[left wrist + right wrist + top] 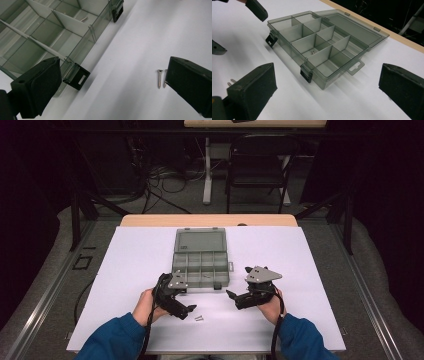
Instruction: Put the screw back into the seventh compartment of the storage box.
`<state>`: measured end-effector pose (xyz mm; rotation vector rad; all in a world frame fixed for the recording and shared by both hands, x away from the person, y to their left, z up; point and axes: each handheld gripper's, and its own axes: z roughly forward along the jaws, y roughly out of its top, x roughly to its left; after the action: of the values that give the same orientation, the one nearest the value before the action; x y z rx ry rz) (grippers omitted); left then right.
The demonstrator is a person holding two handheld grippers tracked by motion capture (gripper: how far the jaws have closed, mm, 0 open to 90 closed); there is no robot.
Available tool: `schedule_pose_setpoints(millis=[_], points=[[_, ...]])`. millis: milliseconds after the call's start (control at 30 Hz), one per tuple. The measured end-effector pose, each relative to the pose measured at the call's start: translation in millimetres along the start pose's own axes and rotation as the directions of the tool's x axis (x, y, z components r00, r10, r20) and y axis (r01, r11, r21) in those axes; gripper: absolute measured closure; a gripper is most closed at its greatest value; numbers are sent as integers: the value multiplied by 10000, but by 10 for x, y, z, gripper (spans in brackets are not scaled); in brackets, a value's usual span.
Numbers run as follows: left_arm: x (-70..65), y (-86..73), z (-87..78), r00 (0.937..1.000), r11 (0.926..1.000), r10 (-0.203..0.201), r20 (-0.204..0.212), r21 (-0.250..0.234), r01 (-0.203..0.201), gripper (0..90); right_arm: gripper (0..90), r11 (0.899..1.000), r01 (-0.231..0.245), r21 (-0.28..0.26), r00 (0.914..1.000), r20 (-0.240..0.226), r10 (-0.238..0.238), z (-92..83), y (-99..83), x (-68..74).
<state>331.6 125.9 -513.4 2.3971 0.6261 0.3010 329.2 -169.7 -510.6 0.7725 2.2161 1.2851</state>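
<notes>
- Looking down in the high view: grey compartment box (201,261) lies mid-worktop (130,255), lid flat open on the far side, two black latches on its near wall.
- Two screws (199,318) lie loose on the white worktop, near edge, between the hands and just beside the left gripper (187,311).
- Left gripper sits near the box's near-left corner, not touching it; right gripper (231,295) is near the box's near-right corner, tips pointing toward the left one. Nothing lies between the grippers and the screws.
- Beyond the worktop: a black folding chair (260,165) and floor cables (165,180).
- Left gripper view: fingers (37,87) wide apart, nothing held. Both screws (160,78) lie side by side just at the inner edge of the right-hand finger; one is partly hidden behind it, contact cannot be told.
- Same view shows the box's corner with a latch (76,77) just beside the left-hand finger, plus one small screw (84,18) in a compartment, too small to make out in the high view.
- Right gripper view: fingers (254,90) spread wide, empty, aimed at the box (322,45), well short of it.
- This view shows the divider grid, a small screw (312,52) in a middle compartment, the hang tab (356,67), and the left gripper's finger tips (257,9) at upper left. The loose screws (231,82) peek out behind the left-hand finger.
</notes>
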Motion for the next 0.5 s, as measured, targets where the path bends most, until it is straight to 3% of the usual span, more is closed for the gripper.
schedule_pose_setpoints(millis=[467,500], points=[[-53,-12,134,9980,9966,261,579,771,-306,0,3,9999,-103,3,9999,8,103,-1,-11,-17],[-66,-9,161,9964,9941,322,790,1003,-401,1,4,9999,-103,30,9999,-10,103,-2,-10,-17]])
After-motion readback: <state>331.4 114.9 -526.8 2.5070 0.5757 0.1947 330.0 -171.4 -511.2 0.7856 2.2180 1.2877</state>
